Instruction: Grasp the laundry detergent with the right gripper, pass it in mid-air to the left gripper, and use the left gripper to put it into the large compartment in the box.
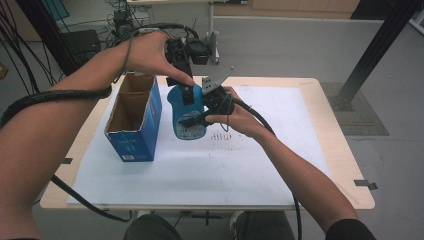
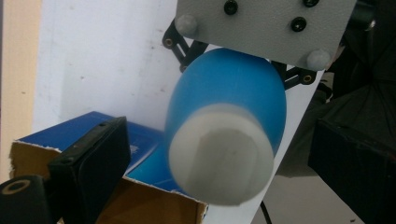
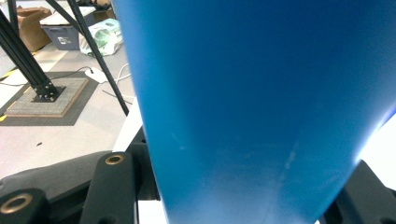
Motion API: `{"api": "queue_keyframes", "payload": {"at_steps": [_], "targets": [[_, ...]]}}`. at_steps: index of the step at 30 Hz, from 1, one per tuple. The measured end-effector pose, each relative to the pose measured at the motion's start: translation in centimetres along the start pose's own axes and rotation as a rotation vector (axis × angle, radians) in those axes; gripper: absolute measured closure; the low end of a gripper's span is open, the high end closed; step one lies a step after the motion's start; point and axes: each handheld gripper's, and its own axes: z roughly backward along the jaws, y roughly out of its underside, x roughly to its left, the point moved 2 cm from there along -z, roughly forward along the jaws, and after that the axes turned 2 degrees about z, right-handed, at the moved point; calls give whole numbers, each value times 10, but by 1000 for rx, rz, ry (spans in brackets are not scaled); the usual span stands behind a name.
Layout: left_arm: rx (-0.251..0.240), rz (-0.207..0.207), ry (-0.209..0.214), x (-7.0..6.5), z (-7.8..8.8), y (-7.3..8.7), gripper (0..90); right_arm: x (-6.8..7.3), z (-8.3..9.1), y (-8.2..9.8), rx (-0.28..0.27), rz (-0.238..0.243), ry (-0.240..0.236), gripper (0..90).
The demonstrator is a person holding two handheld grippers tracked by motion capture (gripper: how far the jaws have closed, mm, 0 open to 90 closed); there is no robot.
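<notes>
A blue bottle (image 1: pixel 186 120) with a white cap (image 2: pixel 219 158) hangs above the white sheet, just right of the open blue cardboard box (image 1: pixel 134 120). My right gripper (image 1: pixel 196 114) is shut on the bottle's body from the right, and its grey plate (image 2: pixel 261 28) sits behind the bottle. In the right gripper view the blue bottle (image 3: pixel 252 102) stands between the jaws of the right gripper (image 3: pixel 243 205). My left gripper (image 1: pixel 184 85) comes down from above over the bottle's top. The left gripper (image 2: pixel 222 168) stands open, its jaws well apart on either side of the cap, touching nothing.
The box (image 2: pixel 149 140) is open at the top, showing its brown inside. The white sheet (image 1: pixel 240 165) covers most of the wooden table (image 1: pixel 340 150). Cables trail from both grippers. A black frame post (image 3: pixel 46 88) stands on a mat on the floor beside the table.
</notes>
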Motion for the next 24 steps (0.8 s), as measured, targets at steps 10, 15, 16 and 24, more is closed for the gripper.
{"api": "queue_keyframes", "payload": {"at_steps": [10,15,16,24], "targets": [[6,-11,29,0,-8,-3,63,3,0,-3,-9,9,-10,441],[8,-17,31,1,-12,-4,62,2,0,-4,-17,8,-13,441],[9,-21,31,1,-12,-5,63,2,0,-4,-20,10,-12,440],[10,-27,42,2,-15,-5,63,1,0,-6,-23,9,-17,440]]}}
